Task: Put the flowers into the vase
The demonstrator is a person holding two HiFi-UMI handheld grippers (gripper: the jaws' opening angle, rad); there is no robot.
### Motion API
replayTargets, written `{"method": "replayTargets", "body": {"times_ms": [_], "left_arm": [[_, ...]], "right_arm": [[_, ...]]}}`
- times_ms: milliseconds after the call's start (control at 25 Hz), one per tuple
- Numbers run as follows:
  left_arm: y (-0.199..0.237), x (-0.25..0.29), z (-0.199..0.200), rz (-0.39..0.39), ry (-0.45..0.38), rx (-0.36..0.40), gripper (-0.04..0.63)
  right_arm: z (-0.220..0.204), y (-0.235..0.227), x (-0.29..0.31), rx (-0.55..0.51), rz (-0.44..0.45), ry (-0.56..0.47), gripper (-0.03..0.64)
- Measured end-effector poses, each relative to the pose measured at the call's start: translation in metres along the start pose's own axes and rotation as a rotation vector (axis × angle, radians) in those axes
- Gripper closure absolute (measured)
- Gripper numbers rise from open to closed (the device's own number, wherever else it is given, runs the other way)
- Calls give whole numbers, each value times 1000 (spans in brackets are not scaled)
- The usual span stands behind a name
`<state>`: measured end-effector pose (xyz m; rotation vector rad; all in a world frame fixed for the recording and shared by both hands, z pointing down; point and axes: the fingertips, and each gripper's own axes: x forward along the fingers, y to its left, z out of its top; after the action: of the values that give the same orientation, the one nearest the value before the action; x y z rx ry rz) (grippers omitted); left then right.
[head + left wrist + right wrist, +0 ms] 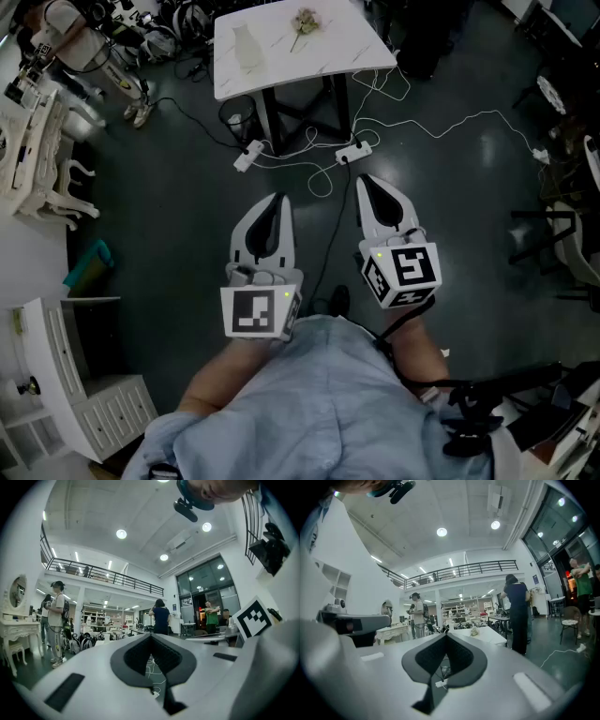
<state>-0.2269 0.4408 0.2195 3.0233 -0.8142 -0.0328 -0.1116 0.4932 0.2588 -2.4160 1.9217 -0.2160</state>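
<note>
The left gripper [277, 201] and right gripper [367, 182] are both closed and empty, side by side. On the far white marbled table [347, 52], pale dried flowers [303, 22] lie right of the translucent white vase [246, 47].

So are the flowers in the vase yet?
Not in. The flowers lie on the white table, apart from the vase, which is to their left in the head view.
</note>
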Motion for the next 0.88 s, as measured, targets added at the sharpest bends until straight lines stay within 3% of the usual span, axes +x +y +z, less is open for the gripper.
{"method": "replayTargets", "body": {"times_ms": [520,880], "left_arm": [[-45,32,-8,26,21,12,592],[-19,60,-28,82,63,7,592]], "right_arm": [[-1,-56,-5,19,33,-4,615],[-20,-72,40,107,65,28,615]]}}
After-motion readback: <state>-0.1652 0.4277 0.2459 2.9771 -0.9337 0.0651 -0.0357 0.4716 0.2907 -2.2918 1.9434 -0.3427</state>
